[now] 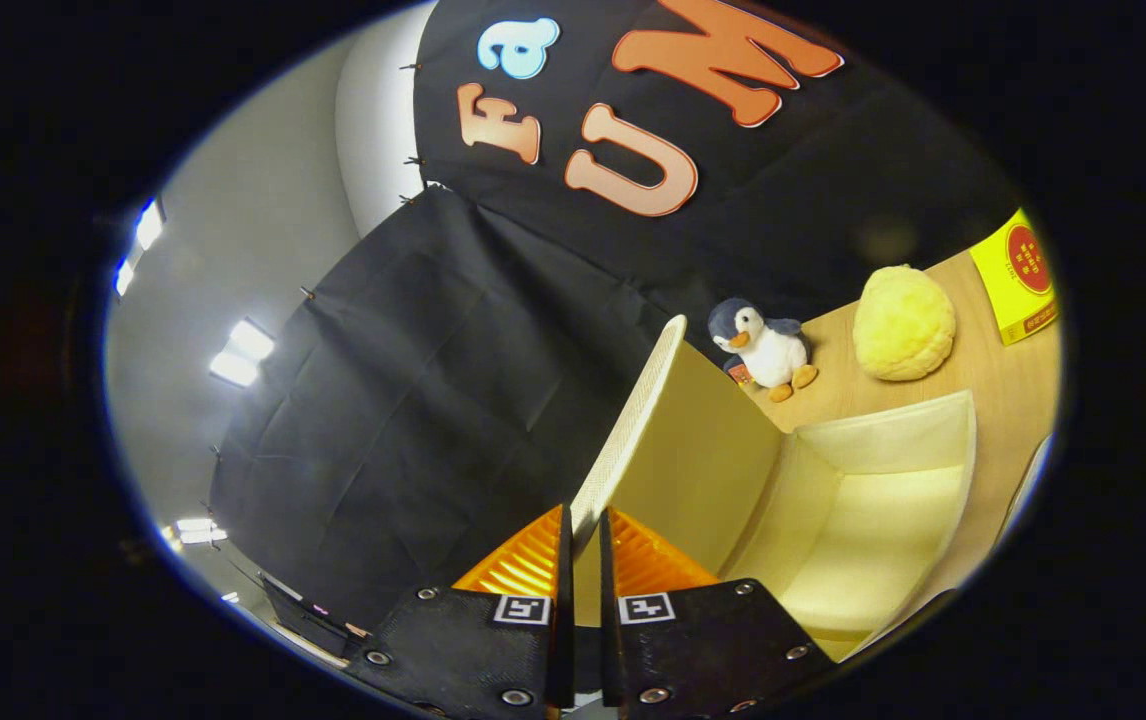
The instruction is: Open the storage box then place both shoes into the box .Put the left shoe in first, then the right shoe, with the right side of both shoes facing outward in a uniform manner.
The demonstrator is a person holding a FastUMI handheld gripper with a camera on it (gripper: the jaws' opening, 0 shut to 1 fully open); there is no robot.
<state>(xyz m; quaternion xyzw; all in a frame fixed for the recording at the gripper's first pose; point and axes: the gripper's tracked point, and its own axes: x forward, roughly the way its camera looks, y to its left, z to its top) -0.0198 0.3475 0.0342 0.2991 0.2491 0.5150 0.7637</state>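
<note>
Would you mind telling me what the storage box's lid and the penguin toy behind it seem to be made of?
The storage box lid, pinched at its edge between the gripper's orange ribbed fingers, looks like cream matte plastic: smooth inner face, fine textured rim. It could be coated board. The penguin toy on the wooden tabletop looks like soft plush, with a fuzzy grey-and-white surface and orange fabric feet.

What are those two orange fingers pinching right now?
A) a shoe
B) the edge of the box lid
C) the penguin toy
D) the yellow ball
B: the gripper is shut on the lid, holding it raised over the open box, while the penguin and ball sit beyond on the table.
</note>
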